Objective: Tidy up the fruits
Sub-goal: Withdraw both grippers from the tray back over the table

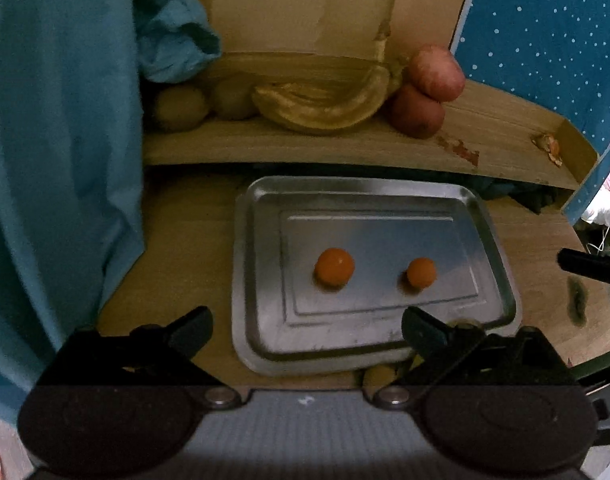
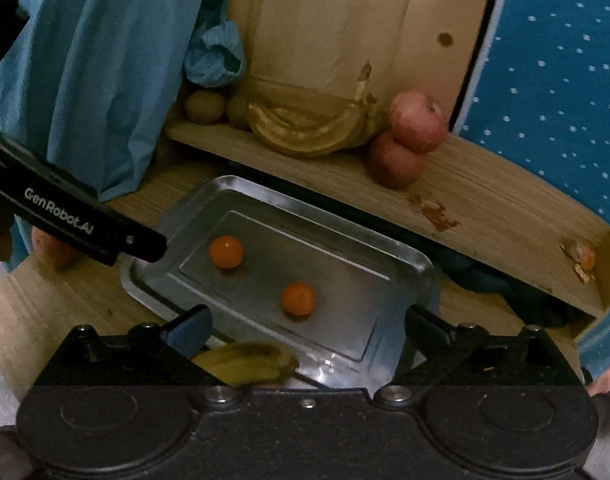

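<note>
Wooden table (image 1: 177, 240): two oranges (image 1: 333, 268) on metal tray (image 1: 265, 344), ahead of both released, empty tongs (image 1: 307, 326).

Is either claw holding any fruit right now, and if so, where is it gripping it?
Nothing is held. The left claw and right claw are both open and empty above the silver metal tray.

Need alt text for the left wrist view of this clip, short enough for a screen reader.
A metal tray on a wooden table holds two small oranges, seen between the open fingers of the left hand-held gripper. Behind it, a raised wooden shelf carries bananas, two red apples and two brownish round fruits, with blue cloth hanging on the left.
</note>
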`<move>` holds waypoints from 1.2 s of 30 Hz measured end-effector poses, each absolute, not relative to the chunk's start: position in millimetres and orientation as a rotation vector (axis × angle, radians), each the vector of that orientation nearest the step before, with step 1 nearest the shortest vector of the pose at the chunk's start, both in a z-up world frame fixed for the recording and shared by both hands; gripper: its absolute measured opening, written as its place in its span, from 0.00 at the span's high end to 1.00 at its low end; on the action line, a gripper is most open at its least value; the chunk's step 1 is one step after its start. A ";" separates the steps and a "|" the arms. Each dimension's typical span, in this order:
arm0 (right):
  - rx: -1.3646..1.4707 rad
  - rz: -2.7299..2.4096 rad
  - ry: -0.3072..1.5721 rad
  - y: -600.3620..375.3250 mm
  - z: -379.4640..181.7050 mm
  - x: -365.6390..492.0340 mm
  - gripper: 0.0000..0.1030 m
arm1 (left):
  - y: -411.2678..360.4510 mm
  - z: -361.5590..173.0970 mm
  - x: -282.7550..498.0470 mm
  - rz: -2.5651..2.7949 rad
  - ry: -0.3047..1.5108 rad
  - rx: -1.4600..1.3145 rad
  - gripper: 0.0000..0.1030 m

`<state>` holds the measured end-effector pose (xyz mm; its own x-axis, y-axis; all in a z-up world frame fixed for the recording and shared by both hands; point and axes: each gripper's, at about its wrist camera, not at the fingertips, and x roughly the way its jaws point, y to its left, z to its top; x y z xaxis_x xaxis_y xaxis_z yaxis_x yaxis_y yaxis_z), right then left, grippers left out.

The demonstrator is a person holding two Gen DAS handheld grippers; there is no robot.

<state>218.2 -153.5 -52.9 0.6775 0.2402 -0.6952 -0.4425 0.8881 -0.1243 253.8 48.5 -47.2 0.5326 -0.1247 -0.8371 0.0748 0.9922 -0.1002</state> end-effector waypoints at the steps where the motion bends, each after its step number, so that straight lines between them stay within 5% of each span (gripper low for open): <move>1: -0.290 0.381 0.731 -154.7 -52.9 213.4 0.01 | 49.9 -46.9 250.5 -0.117 1.004 -0.054 0.00; 36: -0.287 0.447 0.906 -252.4 -89.1 115.0 0.01 | -43.5 -62.4 141.7 -0.108 1.143 0.024 0.00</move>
<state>115.0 -252.4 -89.1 0.5347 0.2507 -0.8070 -0.4877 0.8714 -0.0525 141.7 -43.5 -62.4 0.4098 -0.0739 -0.9092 0.0983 0.9945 -0.0365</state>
